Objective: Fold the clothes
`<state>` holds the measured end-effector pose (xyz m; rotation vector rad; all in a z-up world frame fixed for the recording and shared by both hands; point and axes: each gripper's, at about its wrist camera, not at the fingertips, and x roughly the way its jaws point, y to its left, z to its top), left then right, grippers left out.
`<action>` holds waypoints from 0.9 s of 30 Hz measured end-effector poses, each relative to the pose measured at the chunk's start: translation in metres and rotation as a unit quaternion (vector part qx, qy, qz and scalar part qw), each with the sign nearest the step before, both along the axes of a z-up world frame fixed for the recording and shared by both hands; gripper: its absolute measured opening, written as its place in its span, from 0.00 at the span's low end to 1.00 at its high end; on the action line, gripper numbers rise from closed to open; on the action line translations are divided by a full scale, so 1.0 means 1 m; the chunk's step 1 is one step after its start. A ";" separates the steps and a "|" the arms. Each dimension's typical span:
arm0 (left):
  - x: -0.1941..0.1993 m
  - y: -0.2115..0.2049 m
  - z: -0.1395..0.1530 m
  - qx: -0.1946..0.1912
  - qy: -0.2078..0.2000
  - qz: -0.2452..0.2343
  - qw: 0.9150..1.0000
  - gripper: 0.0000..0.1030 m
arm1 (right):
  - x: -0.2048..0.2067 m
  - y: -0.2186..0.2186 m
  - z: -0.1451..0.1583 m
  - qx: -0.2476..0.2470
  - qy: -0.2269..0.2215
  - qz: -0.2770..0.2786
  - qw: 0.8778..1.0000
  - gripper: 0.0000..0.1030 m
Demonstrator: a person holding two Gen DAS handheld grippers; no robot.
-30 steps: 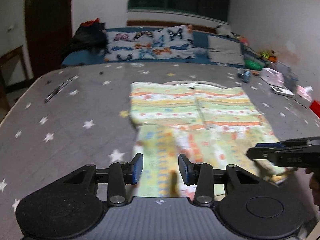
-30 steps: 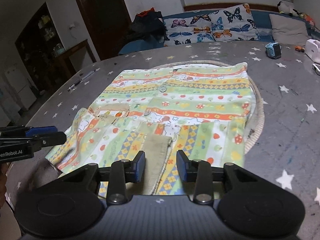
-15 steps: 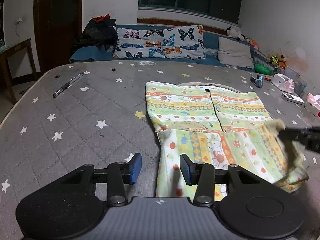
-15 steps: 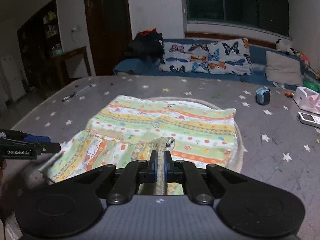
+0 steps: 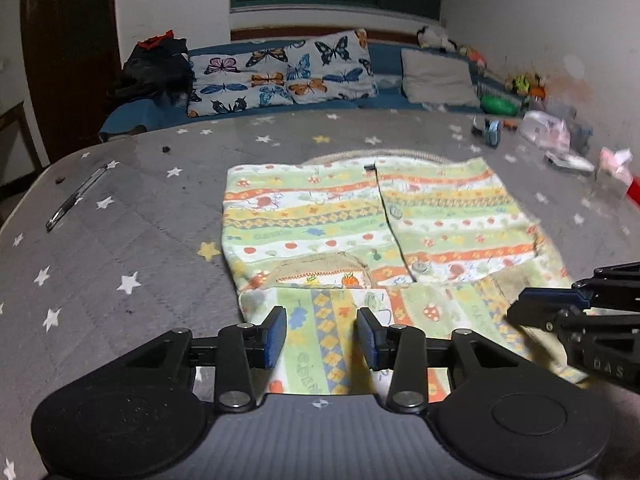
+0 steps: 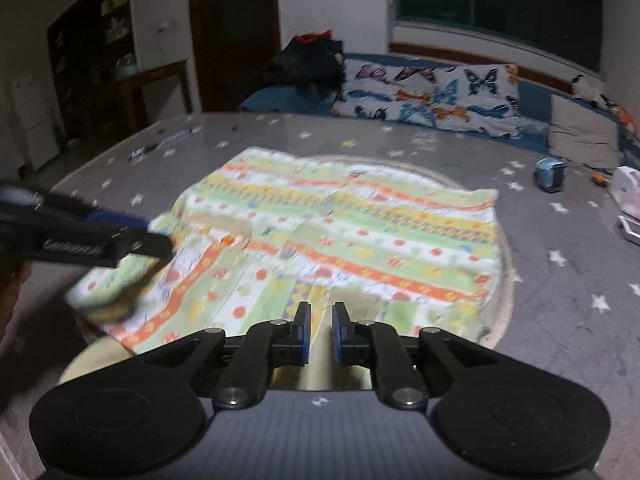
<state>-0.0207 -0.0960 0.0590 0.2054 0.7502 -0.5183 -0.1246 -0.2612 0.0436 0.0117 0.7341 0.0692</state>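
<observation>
Letting go, the right gripper (image 6: 320, 334) is opening its narrow jaws, dropping the shirt (image 6: 352, 236) sleeve it pinched half a second ago. The left gripper (image 5: 322, 338) hovers half-open, empty, so that fold looks finished.

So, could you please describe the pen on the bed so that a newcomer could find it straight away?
Start from the grey star-printed bed cover, with the striped patterned garment spread in its middle. Look well left of the garment, near the cover's left edge: the pen lies there alone, a thin, pale, shiny stick, unlike the white printed stars around it.
</observation>
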 end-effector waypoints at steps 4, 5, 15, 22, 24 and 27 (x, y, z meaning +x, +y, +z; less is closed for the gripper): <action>-0.002 -0.006 -0.006 0.023 -0.011 -0.010 1.000 0.41 | -0.005 -0.001 -0.004 -0.002 0.008 0.003 1.000 0.16; -0.004 -0.005 -0.005 0.023 -0.012 -0.012 1.000 0.41 | -0.008 -0.001 -0.001 -0.002 0.006 0.005 1.000 0.17; -0.060 0.011 0.018 0.015 0.015 -0.037 0.999 0.44 | -0.035 0.005 -0.001 -0.035 0.004 0.045 0.998 0.26; -0.086 0.014 0.018 0.000 0.068 -0.044 0.997 0.49 | -0.059 0.004 0.010 -0.067 -0.001 0.066 0.996 0.35; -0.087 0.013 0.015 -0.005 0.082 -0.041 0.996 0.49 | -0.069 0.005 0.012 -0.084 -0.002 0.075 0.994 0.39; -0.088 0.010 0.010 -0.002 0.096 -0.040 0.995 0.49 | -0.083 0.006 0.013 -0.116 -0.006 0.089 0.989 0.42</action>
